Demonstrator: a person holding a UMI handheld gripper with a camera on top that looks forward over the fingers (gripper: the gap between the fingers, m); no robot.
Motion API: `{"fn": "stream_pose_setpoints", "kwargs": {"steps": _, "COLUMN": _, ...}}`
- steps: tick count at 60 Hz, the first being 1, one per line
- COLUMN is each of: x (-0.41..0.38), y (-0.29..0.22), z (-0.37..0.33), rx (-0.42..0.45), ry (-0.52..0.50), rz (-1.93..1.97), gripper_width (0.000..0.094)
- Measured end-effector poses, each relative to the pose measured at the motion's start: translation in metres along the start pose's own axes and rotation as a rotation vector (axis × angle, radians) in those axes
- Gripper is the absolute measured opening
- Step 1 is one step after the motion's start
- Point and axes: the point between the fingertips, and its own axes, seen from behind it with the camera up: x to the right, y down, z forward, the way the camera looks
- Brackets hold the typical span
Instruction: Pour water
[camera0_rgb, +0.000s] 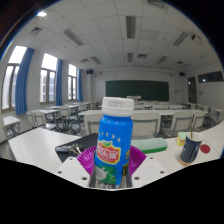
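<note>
A blue and green plastic bottle (114, 145) with a white cap and a red label stands upright between my fingers. My gripper (113, 172) is shut on the bottle, with the magenta pads (88, 160) pressing on both of its sides. The bottle appears lifted above the white table (40, 150). A dark cup (189, 150) holding a few pens stands on the table to the right, beyond the fingers.
A green flat object (152, 145) lies on the table right of the bottle. A dark flat object (72, 147) lies to its left. Rows of classroom desks and chairs (60, 118) and a green blackboard (137, 90) fill the room behind. Windows (45, 82) line the left wall.
</note>
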Motion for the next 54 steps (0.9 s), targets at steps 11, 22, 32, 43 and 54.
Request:
{"fn": "stream_pose_setpoints", "kwargs": {"steps": 11, "x": 0.061, "y": -0.079, "z": -0.004, "rx": 0.162, "ry": -0.052, "rz": 0.550, "gripper_width": 0.0410}}
{"fn": "stream_pose_setpoints", "kwargs": {"steps": 22, "x": 0.129, "y": -0.097, "z": -0.003, "rx": 0.204, "ry": -0.138, "rz": 1.255, "gripper_width": 0.0405}}
{"fn": "stream_pose_setpoints", "kwargs": {"steps": 32, "x": 0.126, "y": -0.085, "z": 0.006, "rx": 0.099, "ry": -0.273, "rz": 1.668, "gripper_width": 0.0409}}
{"fn": "stream_pose_setpoints", "kwargs": {"steps": 43, "x": 0.096, "y": -0.098, "z": -0.023, "rx": 0.081, "ry": -0.310, "rz": 1.818, "gripper_width": 0.0416}}
{"fn": "stream_pose_setpoints", "kwargs": {"steps": 54, "x": 0.078, "y": -0.137, "z": -0.058, "rx": 0.042, "ry": -0.407, "rz": 1.540, "gripper_width": 0.0416}}
